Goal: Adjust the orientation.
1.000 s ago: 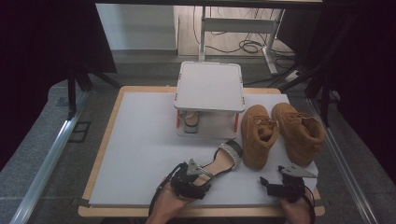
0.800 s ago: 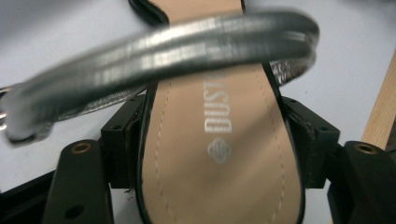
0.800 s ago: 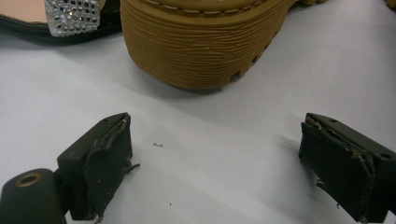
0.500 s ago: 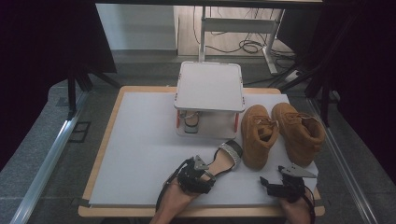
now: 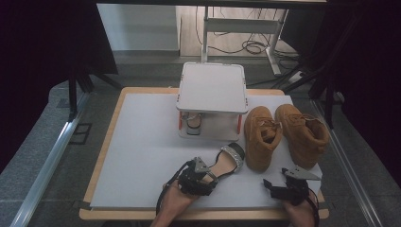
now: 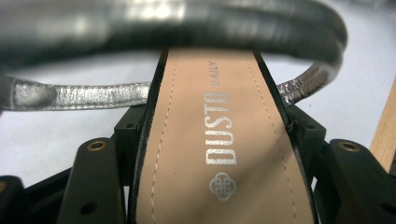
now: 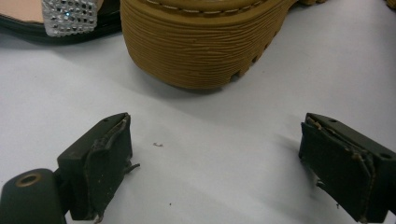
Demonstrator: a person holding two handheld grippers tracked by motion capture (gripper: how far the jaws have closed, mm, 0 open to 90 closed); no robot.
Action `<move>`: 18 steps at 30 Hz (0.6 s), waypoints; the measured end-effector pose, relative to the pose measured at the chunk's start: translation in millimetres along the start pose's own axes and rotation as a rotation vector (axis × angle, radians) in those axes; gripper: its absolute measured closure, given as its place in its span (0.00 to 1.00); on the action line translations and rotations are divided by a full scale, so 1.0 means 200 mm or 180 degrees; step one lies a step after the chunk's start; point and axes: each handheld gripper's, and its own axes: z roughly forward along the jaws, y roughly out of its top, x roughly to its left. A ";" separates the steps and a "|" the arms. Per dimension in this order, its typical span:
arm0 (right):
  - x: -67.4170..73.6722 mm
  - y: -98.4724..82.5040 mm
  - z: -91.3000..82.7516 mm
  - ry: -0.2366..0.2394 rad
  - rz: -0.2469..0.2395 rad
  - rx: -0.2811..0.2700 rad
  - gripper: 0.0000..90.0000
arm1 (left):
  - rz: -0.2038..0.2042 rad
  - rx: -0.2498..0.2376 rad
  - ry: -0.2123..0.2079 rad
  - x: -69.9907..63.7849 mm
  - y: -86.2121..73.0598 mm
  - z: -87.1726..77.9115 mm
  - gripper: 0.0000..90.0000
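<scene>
Left gripper (image 5: 208, 172): low on the white mat, over the heel end of the sandal; jaws have just been closing, now set against both edges of the sole, sole clamped between them.
Left gripper, own view: tan insole with silver print running up between the two black jaws; silver ankle strap (image 6: 93, 95) arching across the top, blurred at close range.
Sandal (image 5: 226, 161): flat on the mat, just left of the nearer boot; toe end with glittering band (image 5: 235, 153) pointing up and right, heel end under the left gripper.
Right gripper (image 5: 270, 185): near the front right corner of the mat, jaws spread wide, nothing between them, bare mat below.
Right gripper, own view: ribbed tan sole of a boot ahead of the jaws, apart from them; glittering band of the sandal at upper left.
Boots (image 5: 286, 135): pair of tan lace-up boots, side by side at the right of the mat, toes toward the person; left one just beside the sandal's toe.
White stand (image 5: 213, 87): small raised platform at the far middle of the mat, flat top bare; a further item under it, too small to identify.
Mat (image 5: 142, 156): white sheet covering a wooden-edged table (image 5: 101, 161).
Hands: forearms entering from the bottom edge, one behind each gripper.
</scene>
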 end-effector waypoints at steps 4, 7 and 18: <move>0.00 0.00 0.00 0.0000 0.0001 0.0000 0.11 | 0.0006 -0.0037 0.0047 0.01 -0.01 -0.03 0.43; 0.00 0.00 0.00 0.0000 0.0002 0.0000 0.11 | -0.0033 -0.0086 0.0050 0.02 -0.02 -0.05 0.43; 0.00 0.00 0.00 0.0000 0.0004 -0.0001 0.11 | -0.0062 -0.0247 0.0094 0.02 0.01 -0.11 0.43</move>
